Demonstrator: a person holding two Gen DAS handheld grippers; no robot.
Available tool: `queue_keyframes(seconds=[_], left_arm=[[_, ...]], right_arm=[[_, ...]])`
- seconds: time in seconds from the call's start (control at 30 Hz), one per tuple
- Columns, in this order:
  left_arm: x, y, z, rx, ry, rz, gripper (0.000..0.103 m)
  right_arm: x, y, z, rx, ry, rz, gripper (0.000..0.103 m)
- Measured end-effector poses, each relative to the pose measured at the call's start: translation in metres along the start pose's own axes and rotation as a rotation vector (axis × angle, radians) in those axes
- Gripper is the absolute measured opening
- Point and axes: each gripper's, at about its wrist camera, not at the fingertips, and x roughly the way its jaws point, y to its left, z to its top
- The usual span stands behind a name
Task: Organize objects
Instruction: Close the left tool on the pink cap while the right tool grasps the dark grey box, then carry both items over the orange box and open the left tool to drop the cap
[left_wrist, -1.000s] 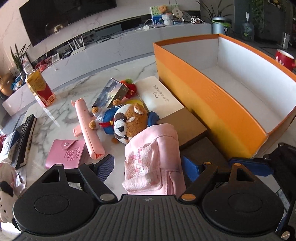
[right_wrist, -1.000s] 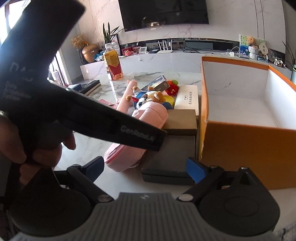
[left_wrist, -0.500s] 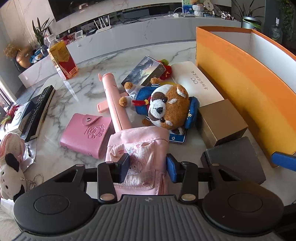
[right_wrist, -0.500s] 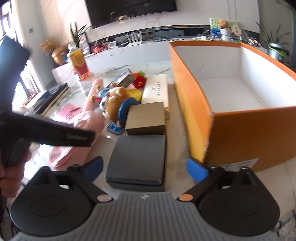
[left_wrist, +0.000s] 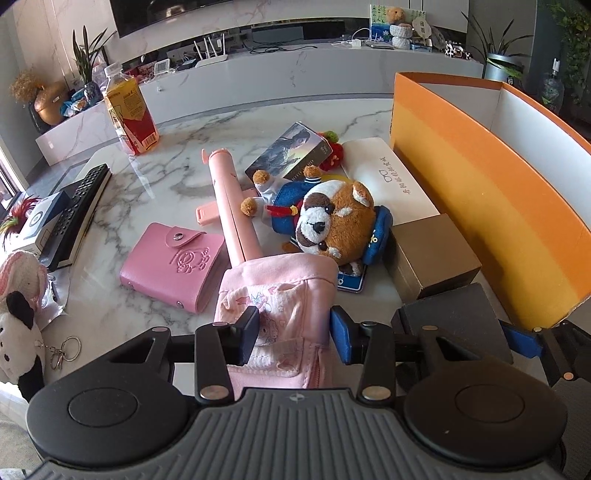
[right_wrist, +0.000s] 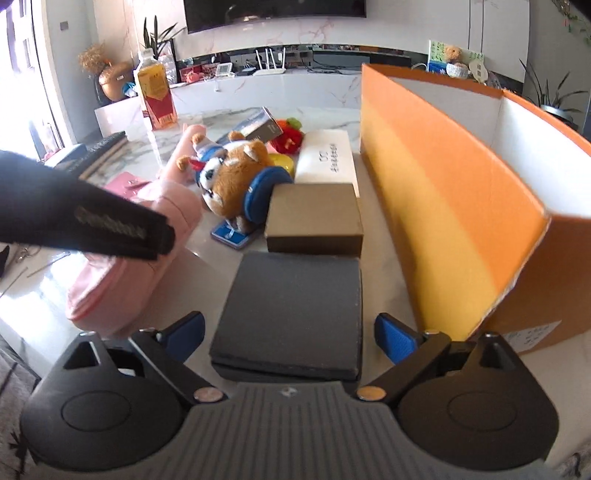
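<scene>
My left gripper (left_wrist: 293, 338) is shut on a pink fabric pouch (left_wrist: 280, 295) that lies on the marble table; the pouch also shows in the right wrist view (right_wrist: 147, 236). My right gripper (right_wrist: 290, 336) is open with a dark grey flat box (right_wrist: 295, 306) between its blue fingers. The grey box also shows in the left wrist view (left_wrist: 454, 317). A brown box (right_wrist: 314, 218) lies just beyond it. A large orange box (right_wrist: 443, 192) with a white inside stands open to the right. A plush dog (left_wrist: 332, 221) lies behind the pouch.
A pink wallet (left_wrist: 173, 266), a pink tube case (left_wrist: 232, 210), a book (left_wrist: 291, 151), a white long box (left_wrist: 391, 184) and a blue card (left_wrist: 351, 282) lie on the table. A juice bottle (left_wrist: 129, 114) and a remote (left_wrist: 81, 210) are at the left.
My left gripper has closed from wide open onto the pink pouch. My right gripper has moved forward and left so that its open fingers straddle the dark grey box.
</scene>
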Motion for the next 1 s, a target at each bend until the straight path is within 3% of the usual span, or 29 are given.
queue_keyframes(seconds=[0.03, 0.23, 0.3, 0.4, 0.47, 0.6, 0.83, 1.0], left_arm=[[0.000, 0.000, 0.000, -0.002, -0.002, 0.002, 0.048], [-0.003, -0.001, -0.001, 0.001, -0.026, 0.016, 0.039], [-0.004, -0.001, -0.001, 0.013, -0.028, 0.007, 0.037], [-0.004, 0.000, -0.002, 0.017, -0.033, 0.003, 0.033], [-0.006, 0.004, -0.002, -0.006, -0.039, -0.006, 0.033], [-0.009, 0.016, 0.000, -0.073, -0.051, -0.026, 0.033], [-0.010, 0.016, 0.001, -0.088, -0.064, -0.027, 0.031], [-0.013, 0.025, 0.001, -0.149, -0.074, -0.069, 0.028]], right_arm=[[0.000, -0.001, 0.000, -0.003, -0.009, 0.000, 0.078], [-0.003, -0.001, -0.001, -0.013, -0.031, 0.031, 0.078], [-0.015, 0.002, 0.000, -0.035, -0.103, 0.093, 0.078], [-0.039, 0.013, 0.001, -0.114, -0.210, 0.118, 0.078], [-0.050, 0.012, 0.004, -0.109, -0.233, 0.122, 0.078], [-0.073, -0.010, 0.009, -0.041, -0.258, 0.211, 0.078], [-0.124, -0.031, 0.040, -0.065, -0.389, 0.150, 0.077], [-0.121, -0.071, 0.067, -0.017, -0.351, 0.046, 0.078]])
